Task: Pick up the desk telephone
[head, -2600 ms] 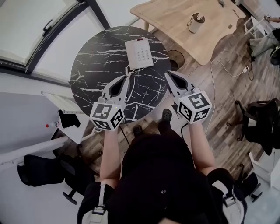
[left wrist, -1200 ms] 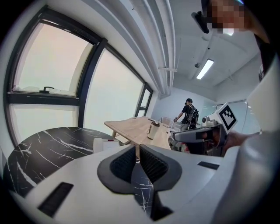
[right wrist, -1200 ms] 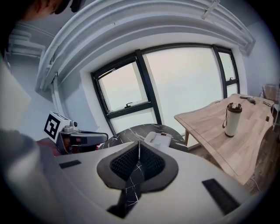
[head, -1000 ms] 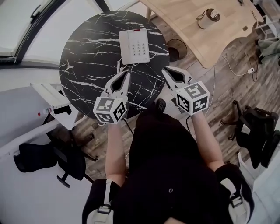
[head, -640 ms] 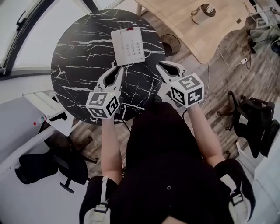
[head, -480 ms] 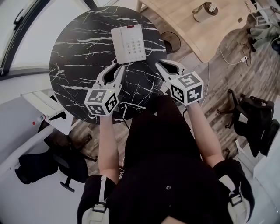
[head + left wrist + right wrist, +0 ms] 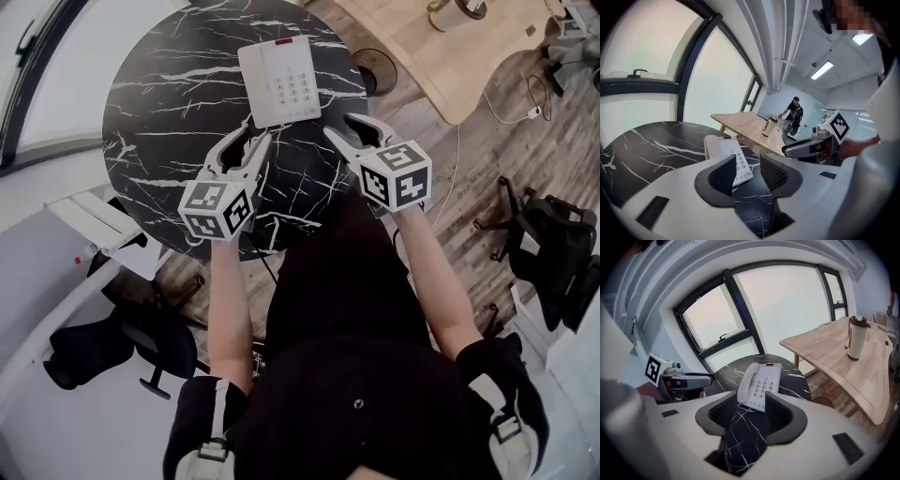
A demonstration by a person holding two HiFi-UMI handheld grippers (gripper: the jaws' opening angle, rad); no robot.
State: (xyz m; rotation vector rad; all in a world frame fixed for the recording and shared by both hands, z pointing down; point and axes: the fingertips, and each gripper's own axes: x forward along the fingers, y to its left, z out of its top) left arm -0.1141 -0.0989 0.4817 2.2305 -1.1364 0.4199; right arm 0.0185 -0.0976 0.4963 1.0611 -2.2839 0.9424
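Desk telephone point(image 7: 281, 82), upper centre, judged rigid, smooth, handset loose: sides best gripped. Left gripper point(image 7: 246, 146), right gripper point(image 7: 346, 127) jaws were opening, empty.

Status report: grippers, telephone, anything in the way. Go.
Left gripper and right gripper both opening, nothing between the jaws. Desk telephone flat on the black marble table, just ahead of both, untouched. Nothing between grippers and phone.
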